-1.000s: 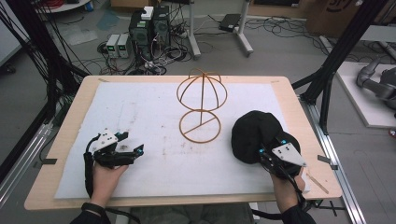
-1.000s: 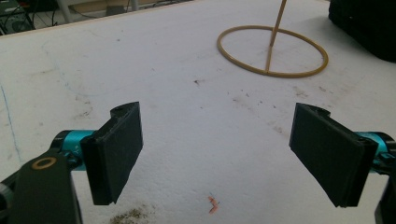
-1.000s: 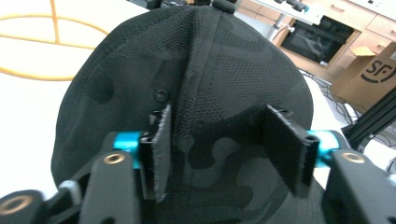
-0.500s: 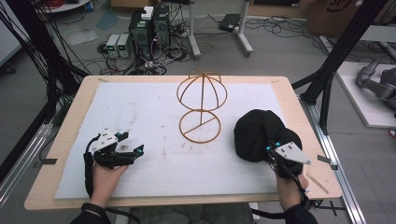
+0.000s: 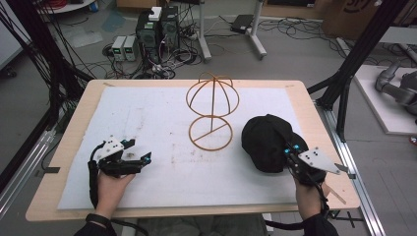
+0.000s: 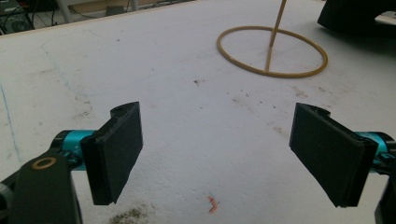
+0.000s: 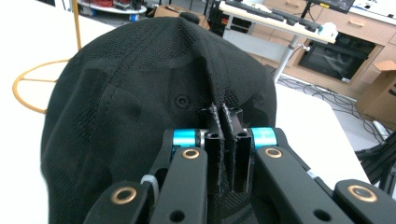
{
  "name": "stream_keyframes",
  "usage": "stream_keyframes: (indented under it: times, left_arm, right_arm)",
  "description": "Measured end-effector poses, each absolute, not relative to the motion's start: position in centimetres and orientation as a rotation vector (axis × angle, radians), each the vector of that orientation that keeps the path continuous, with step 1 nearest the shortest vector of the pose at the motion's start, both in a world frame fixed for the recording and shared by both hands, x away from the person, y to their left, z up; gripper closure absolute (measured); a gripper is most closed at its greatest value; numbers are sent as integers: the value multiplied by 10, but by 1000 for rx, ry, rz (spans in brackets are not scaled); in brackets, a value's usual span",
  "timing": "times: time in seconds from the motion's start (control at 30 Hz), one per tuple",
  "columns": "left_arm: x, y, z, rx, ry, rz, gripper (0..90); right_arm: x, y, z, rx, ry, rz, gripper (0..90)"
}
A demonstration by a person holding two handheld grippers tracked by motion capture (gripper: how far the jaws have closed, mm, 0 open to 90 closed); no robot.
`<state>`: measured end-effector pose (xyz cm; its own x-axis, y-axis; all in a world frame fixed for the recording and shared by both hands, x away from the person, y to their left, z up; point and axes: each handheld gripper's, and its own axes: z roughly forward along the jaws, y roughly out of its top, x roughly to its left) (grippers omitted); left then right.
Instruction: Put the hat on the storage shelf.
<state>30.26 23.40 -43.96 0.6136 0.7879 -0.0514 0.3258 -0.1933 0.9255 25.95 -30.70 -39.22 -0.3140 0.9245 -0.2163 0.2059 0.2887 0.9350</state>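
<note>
R tool (image 7: 224, 140) clenched on black cap (image 5: 268, 142); L tool (image 6: 224, 154) released, above table (image 5: 74, 123).

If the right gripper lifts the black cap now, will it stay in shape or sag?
The black cap is probably soft: its mesh cloth puckers into a fold where the right gripper pinches it. Lifted by that fold, it would likely sag and hang. It looks light, so the grip should hold, though the thin fold might slip.
</note>
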Motion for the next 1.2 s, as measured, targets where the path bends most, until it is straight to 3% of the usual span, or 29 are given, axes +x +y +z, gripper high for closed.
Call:
stream_keyframes:
  times: [0.93, 1.2]
  left_arm:
    - [301, 235, -439, 1772, 909, 544, 175]
    - [301, 235, -439, 1777, 909, 541, 175]
  right_arm:
    - [258, -323, -343, 1020, 1587, 1198, 889]
    - [260, -325, -308, 988, 1505, 1249, 888]
